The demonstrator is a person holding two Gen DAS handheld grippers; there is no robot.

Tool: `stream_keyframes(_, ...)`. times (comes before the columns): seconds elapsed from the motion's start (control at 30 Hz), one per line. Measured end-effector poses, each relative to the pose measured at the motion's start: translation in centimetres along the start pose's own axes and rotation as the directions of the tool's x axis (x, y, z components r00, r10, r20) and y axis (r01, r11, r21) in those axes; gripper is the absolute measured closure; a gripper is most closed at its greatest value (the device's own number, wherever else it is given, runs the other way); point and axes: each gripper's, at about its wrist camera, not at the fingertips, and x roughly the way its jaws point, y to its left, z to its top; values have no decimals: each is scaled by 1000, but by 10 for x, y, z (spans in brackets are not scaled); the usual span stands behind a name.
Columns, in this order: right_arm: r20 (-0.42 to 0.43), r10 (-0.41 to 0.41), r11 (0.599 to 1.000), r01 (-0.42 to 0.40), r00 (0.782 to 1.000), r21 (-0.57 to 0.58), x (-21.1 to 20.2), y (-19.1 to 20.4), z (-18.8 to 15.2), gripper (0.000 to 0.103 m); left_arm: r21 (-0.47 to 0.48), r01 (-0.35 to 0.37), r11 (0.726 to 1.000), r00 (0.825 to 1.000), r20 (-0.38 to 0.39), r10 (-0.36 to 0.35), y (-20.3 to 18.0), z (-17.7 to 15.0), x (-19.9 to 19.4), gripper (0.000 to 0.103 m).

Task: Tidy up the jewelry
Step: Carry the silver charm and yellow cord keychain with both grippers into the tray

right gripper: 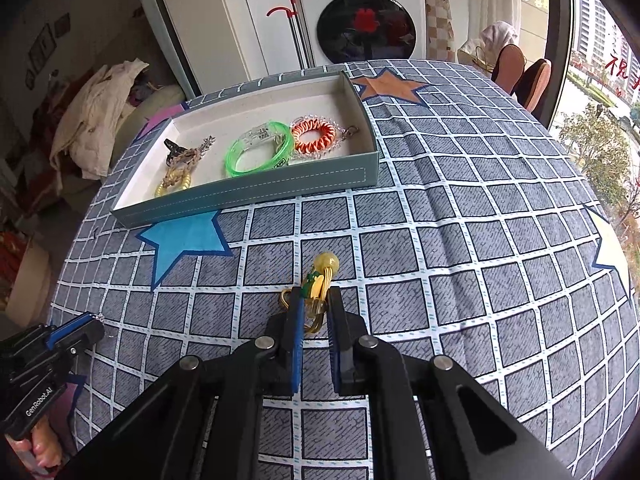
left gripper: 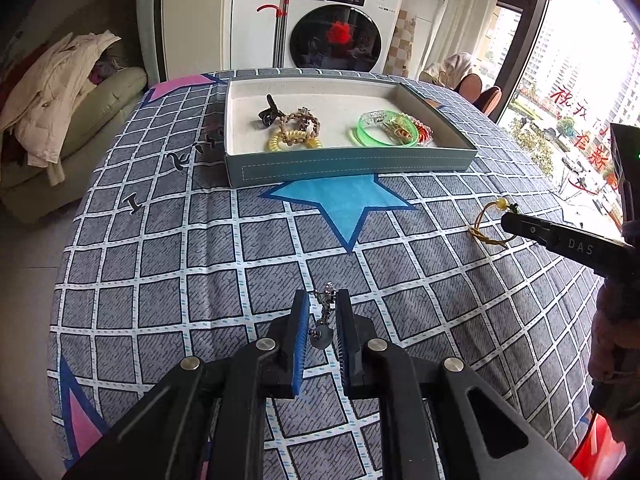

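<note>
Left gripper [left gripper: 323, 300] sits at the bottom of its own view, blue-padded jaws drawn nearly together on a small silver metal trinket [left gripper: 325, 312] that runs down the gap between the pads; a dark round piece hangs at its lower end, pads look to be pressing it. Right gripper [right gripper: 314, 298] likewise narrowed almost fully, clamped on a yellow cord bracelet [right gripper: 320, 280] with a pale yellow bead poking out just past the fingertips and a green bit at the pads; cord loops show in the gap and to the left of the left jaw. Both grippers tilt down over a grey grid-pattern tablecloth [left gripper: 200, 264] with a blue star [left gripper: 340, 204] printed ahead of the left gripper. Beyond the star, well ahead of both grippers, a teal tray [left gripper: 352, 166] with white lining holds the sorted pieces: dark hair claw [left gripper: 269, 114], braided brown bracelet [left gripper: 300, 124], yellow coil hair tie [left gripper: 294, 142] on its left side; green translucent bangle [left gripper: 380, 130] and orange coil tie [right gripper: 313, 133] on its right. From the left wrist view the right gripper comes in from the far right, bracelet at its tip. Washing machine [left gripper: 340, 28] stands behind the table
</note>
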Motion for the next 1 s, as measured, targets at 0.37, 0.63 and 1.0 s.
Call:
stream_keyframes(0.37, 36, 52, 999, -52, 998, 12, -16, 3, 17, 91, 14, -2, 1000, 1000, 27, 1, -2, 16, -3, 70)
stream_keyframes(0.63, 66, 87, 996, -88, 994, 5, -25, 10, 36, 91, 18, 1, 1000, 998, 56, -2, -1, 34, -6, 70)
stream_keyframes(1.0, 99, 129, 992, -127, 987, -18, -20, 22, 77, 91, 3, -8, 1000, 993, 114, 8, 10, 85, 0, 70)
